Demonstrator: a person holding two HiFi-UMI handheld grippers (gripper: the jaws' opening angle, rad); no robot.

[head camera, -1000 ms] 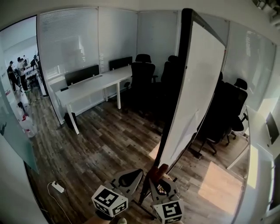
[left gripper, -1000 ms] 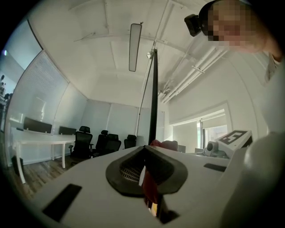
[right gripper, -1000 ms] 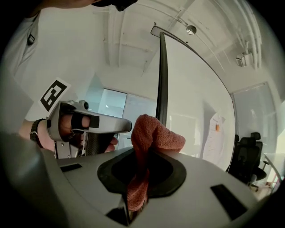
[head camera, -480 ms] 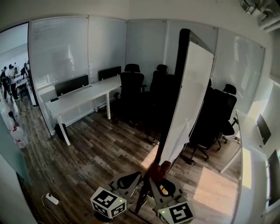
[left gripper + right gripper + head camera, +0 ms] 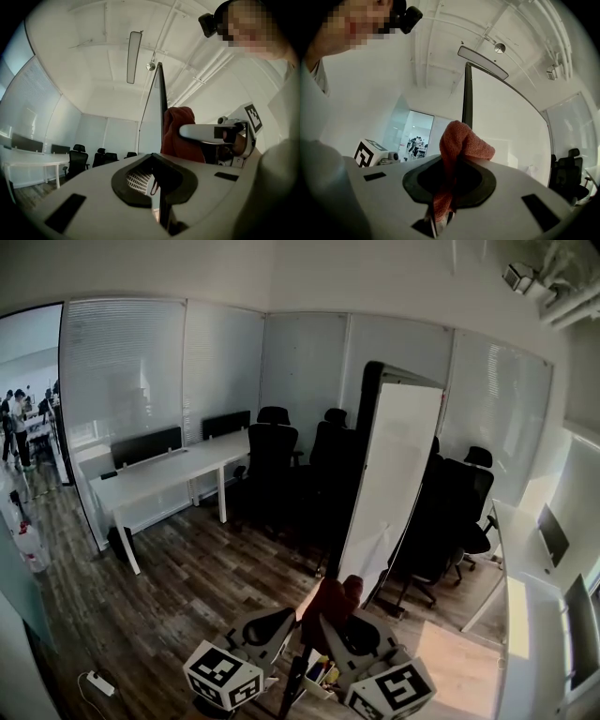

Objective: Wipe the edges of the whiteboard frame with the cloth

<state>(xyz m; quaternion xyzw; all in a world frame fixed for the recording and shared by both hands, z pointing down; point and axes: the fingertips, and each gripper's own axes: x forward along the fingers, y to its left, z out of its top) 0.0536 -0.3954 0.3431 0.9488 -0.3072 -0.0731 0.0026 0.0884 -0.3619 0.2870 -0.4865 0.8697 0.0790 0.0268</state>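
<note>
Cloth [image 5: 459,147]: red terry, bunched and pinched between the closed jaws of the right gripper [image 5: 449,185]. A soft lobe stands free above the jaws, just beside the dark edge of the whiteboard frame [image 5: 467,93], low on it; contact cannot be confirmed.

Left gripper [image 5: 160,187]: jaws drawn narrow with the frame edge running between them, apparently gripped for steadying.

Cloth is judged light, limp and non-slippery. A deep bite at mid-fold is preferred, so the lobe wraps the edge. Frame is judged stiff, but the freestanding board may shift when pressed.
</note>
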